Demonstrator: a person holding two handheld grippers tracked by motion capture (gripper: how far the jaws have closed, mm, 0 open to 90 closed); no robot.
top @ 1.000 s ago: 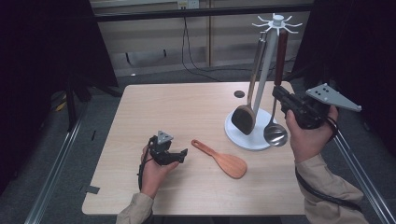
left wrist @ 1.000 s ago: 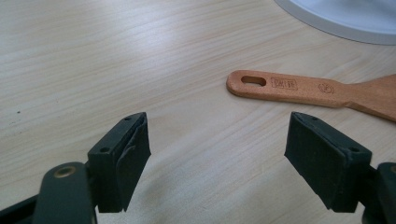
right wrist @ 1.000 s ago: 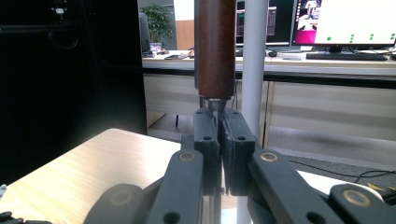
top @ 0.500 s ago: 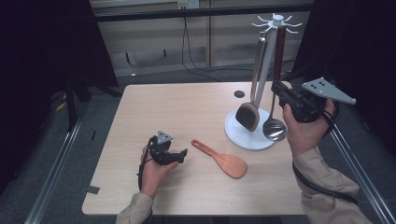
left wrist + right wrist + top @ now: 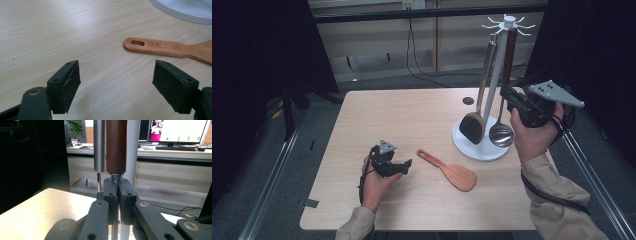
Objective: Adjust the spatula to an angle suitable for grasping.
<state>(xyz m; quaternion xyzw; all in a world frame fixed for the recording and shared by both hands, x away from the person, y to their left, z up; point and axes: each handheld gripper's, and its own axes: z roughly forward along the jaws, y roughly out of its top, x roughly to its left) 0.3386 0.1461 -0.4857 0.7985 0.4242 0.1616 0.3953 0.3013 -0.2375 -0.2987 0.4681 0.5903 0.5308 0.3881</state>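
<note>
The right gripper (image 5: 511, 98) had lifted the hanging ladle (image 5: 501, 134), jaws pinching its shank. Lower centre, the wooden rice paddle (image 5: 448, 169) lay handle toward the spread left gripper (image 5: 401, 165).

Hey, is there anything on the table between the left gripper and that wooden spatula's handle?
Nothing visible. The left gripper sits open, its fingers apart above bare table. The wooden spatula lies flat just ahead, the end of its handle with the slot toward the gripper, and only plain wood surface lies between them.
</note>
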